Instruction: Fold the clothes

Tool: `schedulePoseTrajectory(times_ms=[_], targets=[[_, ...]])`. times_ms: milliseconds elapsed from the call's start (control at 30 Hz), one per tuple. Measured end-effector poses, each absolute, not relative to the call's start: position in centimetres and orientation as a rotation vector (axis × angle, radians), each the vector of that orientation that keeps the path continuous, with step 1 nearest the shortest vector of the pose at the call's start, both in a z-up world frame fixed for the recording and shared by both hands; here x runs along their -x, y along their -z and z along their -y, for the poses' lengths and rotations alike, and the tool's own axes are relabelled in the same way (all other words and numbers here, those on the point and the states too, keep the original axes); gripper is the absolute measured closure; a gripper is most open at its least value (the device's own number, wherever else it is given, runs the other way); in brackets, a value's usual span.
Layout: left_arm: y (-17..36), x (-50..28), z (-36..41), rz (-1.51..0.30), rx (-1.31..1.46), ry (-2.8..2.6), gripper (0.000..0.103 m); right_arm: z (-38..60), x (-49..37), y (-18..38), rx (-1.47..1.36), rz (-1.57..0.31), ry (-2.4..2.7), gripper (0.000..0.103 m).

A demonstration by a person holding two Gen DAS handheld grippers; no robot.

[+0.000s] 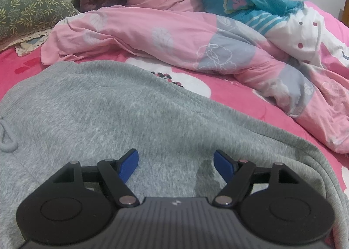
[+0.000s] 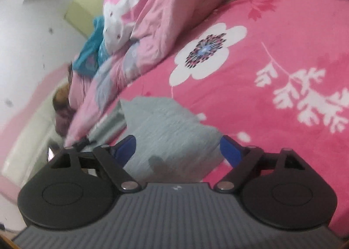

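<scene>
Grey sweatpants (image 1: 130, 113) lay on the pink bedsheet (image 2: 272, 41), soft and limp; grasp near their edges. Left gripper (image 1: 176, 162) and right gripper (image 2: 177, 147) were both apart, empty.

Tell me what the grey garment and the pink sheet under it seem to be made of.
Grey garment: probably a cotton-blend sweat knit, matte, with a speckled heather look and fine ribbed lines. Pink sheet: likely plush fleece, soft and fuzzy-looking, with printed white flowers.
</scene>
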State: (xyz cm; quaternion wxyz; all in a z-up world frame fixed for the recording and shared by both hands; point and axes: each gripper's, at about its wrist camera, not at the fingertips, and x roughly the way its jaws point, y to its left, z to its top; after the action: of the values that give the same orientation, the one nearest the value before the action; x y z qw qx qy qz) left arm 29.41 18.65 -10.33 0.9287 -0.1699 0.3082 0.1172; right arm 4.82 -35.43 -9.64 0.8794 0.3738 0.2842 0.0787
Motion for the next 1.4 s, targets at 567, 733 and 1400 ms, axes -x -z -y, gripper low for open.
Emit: schedulePoseTrajectory(times_ms=[567, 733, 1400], targets=[[10.4, -29.5, -18.5, -0.631, 0.332, -0.237, 0.022, 37.2, -3.9, 5.4, -0.729, -0.39, -0.213, 0.099], [10.4, -29.6, -18.4, -0.631, 0.334, -0.237, 0.022, 38.2, -5.6, 7.5, -0.755, -0.489, -0.183, 0.038], [10.4, -29.5, -18.6, -0.629, 0.339, -0.233, 0.022, 38.1, -8.8, 1.0, -0.485, -0.397, -0.21, 0.095]])
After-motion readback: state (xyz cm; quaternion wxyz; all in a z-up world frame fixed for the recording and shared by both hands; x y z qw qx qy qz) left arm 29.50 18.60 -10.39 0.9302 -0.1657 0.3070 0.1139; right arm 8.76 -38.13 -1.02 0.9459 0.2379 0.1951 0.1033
